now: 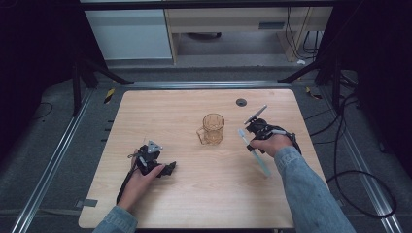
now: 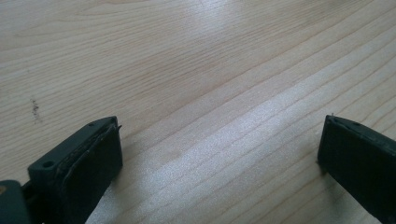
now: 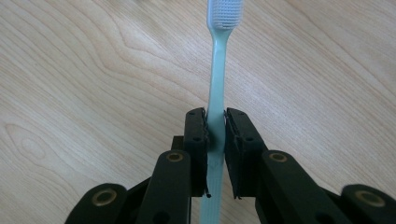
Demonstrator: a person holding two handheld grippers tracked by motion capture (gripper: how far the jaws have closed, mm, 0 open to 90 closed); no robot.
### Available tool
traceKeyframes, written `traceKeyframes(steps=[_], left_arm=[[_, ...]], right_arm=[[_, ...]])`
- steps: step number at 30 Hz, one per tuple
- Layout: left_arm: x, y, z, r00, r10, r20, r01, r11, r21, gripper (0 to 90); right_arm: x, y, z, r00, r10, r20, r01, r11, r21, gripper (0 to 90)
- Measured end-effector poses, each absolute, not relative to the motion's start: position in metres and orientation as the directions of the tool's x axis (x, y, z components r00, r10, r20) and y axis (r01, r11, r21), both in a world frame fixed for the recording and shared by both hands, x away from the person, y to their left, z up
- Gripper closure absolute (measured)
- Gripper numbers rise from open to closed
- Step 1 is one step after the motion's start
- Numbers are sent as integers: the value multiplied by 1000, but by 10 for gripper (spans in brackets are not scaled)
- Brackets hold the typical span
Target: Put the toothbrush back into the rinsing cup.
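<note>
Two grippers over desk. Right gripper (image 3: 215, 128) near right edge, jaws clamped on toothbrush (image 3: 217, 88) mid-handle; bristle end points toward mug, handle tail runs back toward near-right corner. Left gripper (image 2: 219, 158) near front-left area, jaws wide apart, bare wood between. Glass mug (image 1: 212, 129) upright at desk (image 1: 160, 107) centre, just left of toothbrush head, not touching.
</note>
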State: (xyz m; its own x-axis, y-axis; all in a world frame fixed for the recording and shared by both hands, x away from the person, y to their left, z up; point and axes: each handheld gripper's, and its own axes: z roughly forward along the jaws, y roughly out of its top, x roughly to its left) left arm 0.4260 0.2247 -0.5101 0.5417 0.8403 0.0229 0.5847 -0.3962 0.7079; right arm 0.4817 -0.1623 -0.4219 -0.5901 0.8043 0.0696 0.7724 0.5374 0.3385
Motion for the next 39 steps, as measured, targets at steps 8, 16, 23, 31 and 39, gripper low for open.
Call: traceKeyframes(steps=[8, 16, 23, 31, 39], left_arm=[[426, 225, -510, 543, 840, 23, 584, -397, 707, 0], [426, 225, -510, 542, 840, 23, 585, -396, 708, 0], [426, 225, -510, 542, 840, 23, 584, -396, 708, 0], [426, 225, -510, 542, 840, 23, 584, -396, 708, 0], [426, 225, -510, 544, 839, 24, 583, -398, 708, 0]], right_arm=[[477, -158, -413, -601, 796, 71, 748, 528, 402, 794], [472, -147, -406, -618, 782, 86, 726, 525, 444, 794], [466, -134, -402, -625, 774, 103, 712, 510, 484, 794], [453, -110, -398, -646, 755, 110, 680, 504, 532, 794], [451, -92, -393, -655, 748, 110, 658, 492, 571, 794]])
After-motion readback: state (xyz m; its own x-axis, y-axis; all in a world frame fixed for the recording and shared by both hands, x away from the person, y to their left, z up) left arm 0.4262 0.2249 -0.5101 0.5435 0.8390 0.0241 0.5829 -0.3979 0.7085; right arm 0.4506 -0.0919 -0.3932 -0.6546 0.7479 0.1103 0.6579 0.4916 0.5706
